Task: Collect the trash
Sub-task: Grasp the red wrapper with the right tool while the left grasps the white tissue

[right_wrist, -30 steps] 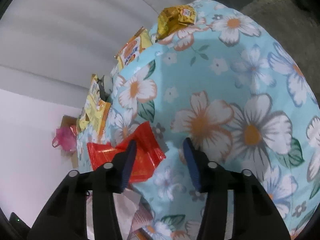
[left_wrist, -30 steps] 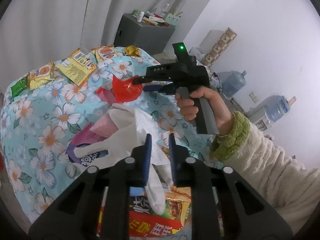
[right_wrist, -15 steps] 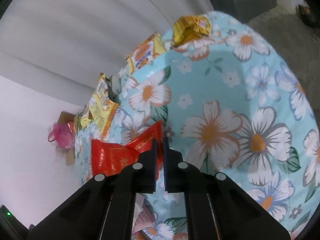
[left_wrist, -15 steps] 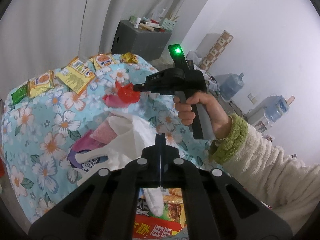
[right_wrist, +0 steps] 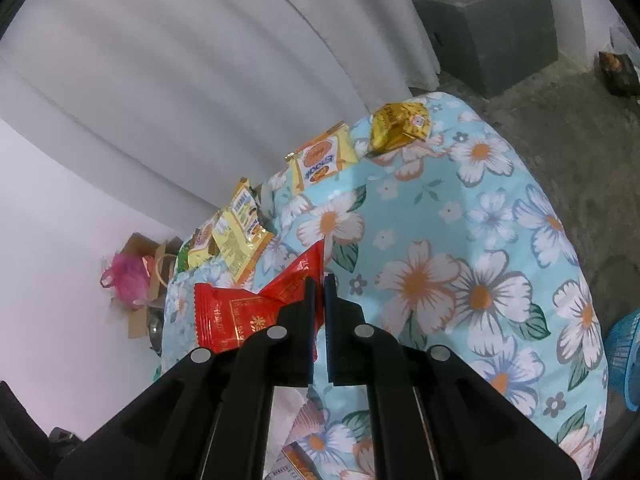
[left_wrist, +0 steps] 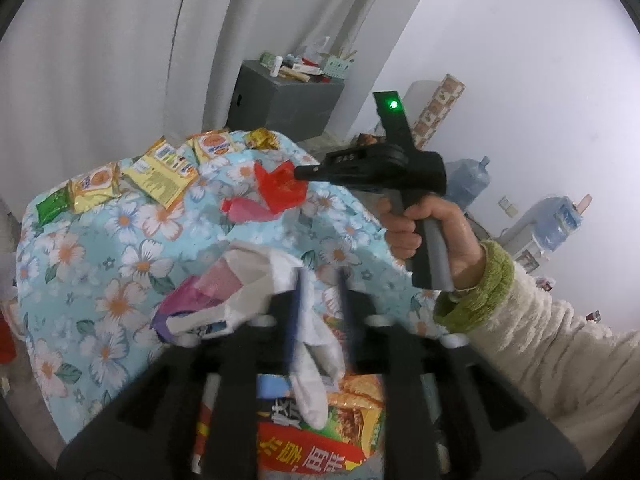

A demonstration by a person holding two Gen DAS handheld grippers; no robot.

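My right gripper (right_wrist: 319, 280) is shut on a red snack wrapper (right_wrist: 236, 316) and holds it above the floral tablecloth (right_wrist: 480, 240). In the left wrist view the same red wrapper (left_wrist: 280, 186) hangs from the right gripper (left_wrist: 298, 170) over the table. My left gripper (left_wrist: 320, 276) is blurred, its fingers slightly apart around the handle of a white plastic bag (left_wrist: 260, 276). The bag holds pink and purple trash. Yellow snack packets (left_wrist: 160, 172) lie at the table's far edge.
A gold wrapper (right_wrist: 400, 126) and an orange packet (right_wrist: 322, 156) lie near the far table edge. A grey cabinet (left_wrist: 286, 100) stands behind. Water jugs (left_wrist: 466, 180) stand by the right wall. A blue basket (right_wrist: 624, 356) is on the floor. Red and orange packets (left_wrist: 312, 440) lie under my left gripper.
My right gripper closed on the red wrapper and lifted it off the cloth. My left gripper shut half a second ago and now shows its fingers apart again, blurred in motion.
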